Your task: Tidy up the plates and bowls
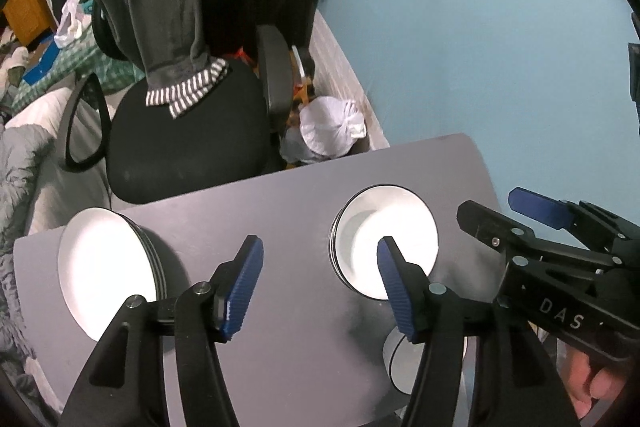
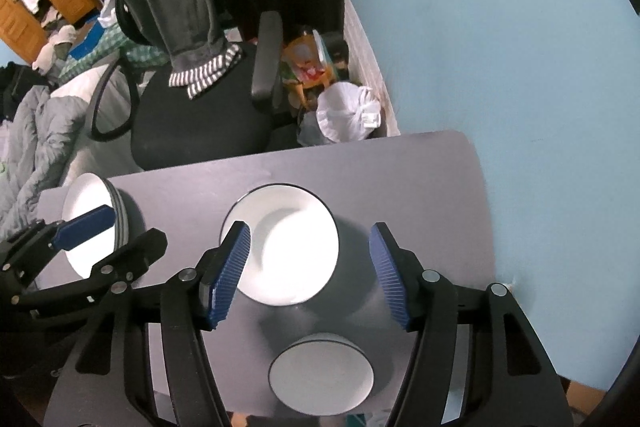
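A stack of white plates (image 1: 104, 267) (image 2: 86, 199) sits at the left end of the grey table (image 1: 240, 211) (image 2: 400, 167). A stack of white dark-rimmed bowls (image 1: 392, 215) (image 2: 288, 247) stands mid-table. A single small white bowl (image 1: 400, 359) (image 2: 322, 375) rests nearer the front edge. My left gripper (image 1: 320, 241) (image 2: 136, 223) hovers open above the bare table between the two stacks, with nothing in it. My right gripper (image 2: 310, 227) (image 1: 508, 211) hangs open above the bowl stack, its blue pads clear of the rim.
A black office chair (image 1: 184, 131) draped with a grey garment stands just behind the table. A bin lined with a white bag (image 2: 346, 115) sits by the blue wall (image 2: 500, 27). Bedding (image 1: 24, 163) lies off the table's left end.
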The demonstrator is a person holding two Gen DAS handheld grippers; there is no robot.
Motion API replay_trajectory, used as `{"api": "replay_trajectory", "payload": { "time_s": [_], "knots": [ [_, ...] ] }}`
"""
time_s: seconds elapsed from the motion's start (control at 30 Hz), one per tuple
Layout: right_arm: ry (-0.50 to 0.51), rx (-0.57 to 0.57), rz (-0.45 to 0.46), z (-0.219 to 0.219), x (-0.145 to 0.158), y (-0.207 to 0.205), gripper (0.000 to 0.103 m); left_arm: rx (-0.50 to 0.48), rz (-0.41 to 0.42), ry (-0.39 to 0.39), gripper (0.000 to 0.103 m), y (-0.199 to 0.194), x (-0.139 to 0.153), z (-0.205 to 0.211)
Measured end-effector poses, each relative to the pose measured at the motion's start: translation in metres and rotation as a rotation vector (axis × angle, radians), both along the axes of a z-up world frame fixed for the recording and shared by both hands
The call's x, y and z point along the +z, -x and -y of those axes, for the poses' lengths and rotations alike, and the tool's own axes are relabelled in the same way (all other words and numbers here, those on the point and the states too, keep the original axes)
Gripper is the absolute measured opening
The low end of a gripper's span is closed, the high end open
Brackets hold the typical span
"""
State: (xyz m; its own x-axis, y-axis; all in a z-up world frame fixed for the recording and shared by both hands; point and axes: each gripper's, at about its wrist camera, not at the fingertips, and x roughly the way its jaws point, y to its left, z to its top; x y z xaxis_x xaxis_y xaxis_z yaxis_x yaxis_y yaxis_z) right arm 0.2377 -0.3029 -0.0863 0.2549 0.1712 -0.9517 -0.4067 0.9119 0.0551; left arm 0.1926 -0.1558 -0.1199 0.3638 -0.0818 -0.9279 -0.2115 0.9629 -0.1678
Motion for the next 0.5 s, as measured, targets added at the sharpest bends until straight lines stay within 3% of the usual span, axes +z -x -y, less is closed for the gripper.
{"api": "replay_trajectory", "payload": {
  "time_s": [0.5],
  "knots": [
    [-0.047,-0.046,0.091,0.020,0.053,0.028,0.064,-0.044,0.078,-0.038,0.062,0.029,0.045,0.008]
  ]
}}
